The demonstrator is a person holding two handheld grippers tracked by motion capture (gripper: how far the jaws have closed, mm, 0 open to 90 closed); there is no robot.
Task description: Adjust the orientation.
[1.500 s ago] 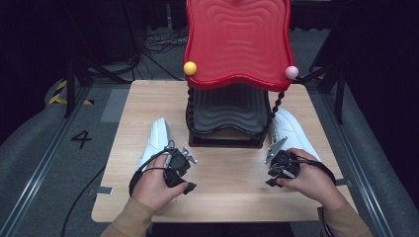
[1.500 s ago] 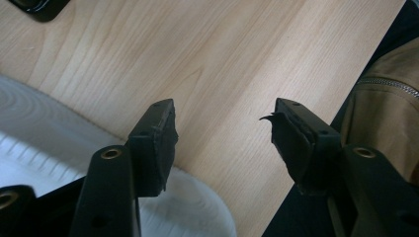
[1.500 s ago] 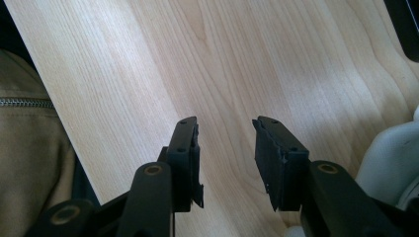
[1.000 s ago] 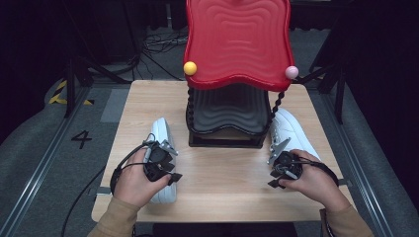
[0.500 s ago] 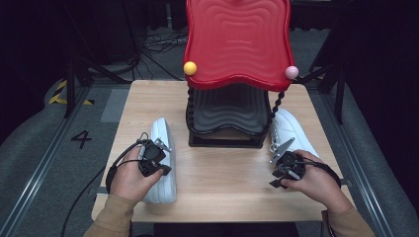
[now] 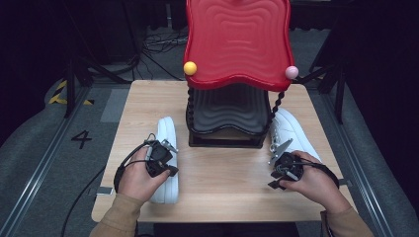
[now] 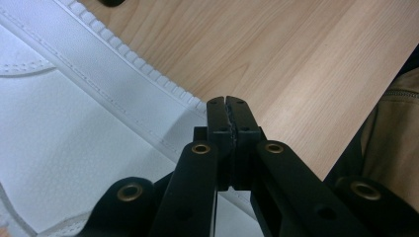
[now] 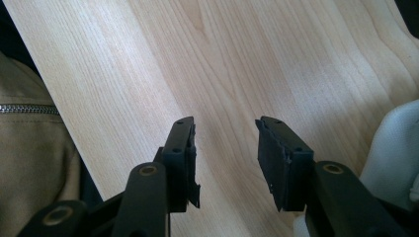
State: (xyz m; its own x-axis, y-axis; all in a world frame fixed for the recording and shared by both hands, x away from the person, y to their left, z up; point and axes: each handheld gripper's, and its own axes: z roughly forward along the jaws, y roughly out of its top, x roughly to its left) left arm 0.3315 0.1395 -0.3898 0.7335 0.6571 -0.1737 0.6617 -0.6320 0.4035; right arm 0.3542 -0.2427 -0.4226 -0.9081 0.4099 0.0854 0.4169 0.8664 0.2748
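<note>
Where red shelf stand (image 6: 237, 44) rises between, white shoes (image 6: 165, 148) flanking, table (image 6: 227, 182) beneath

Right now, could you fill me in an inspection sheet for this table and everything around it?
Surface: pale wooden table, bare at the front.
Job's things: left white leather sneaker and right white leather sneaker, flanking a red-and-black wavy shoe rack.
Clutter: nothing seen.
Grippers: left tongs shut, empty, over the left sneaker's edge; right tongs open, empty, above bare wood.
Cables: black gripper cable; black floor cables.
Surroundings: grey floor, dark stands.
</note>
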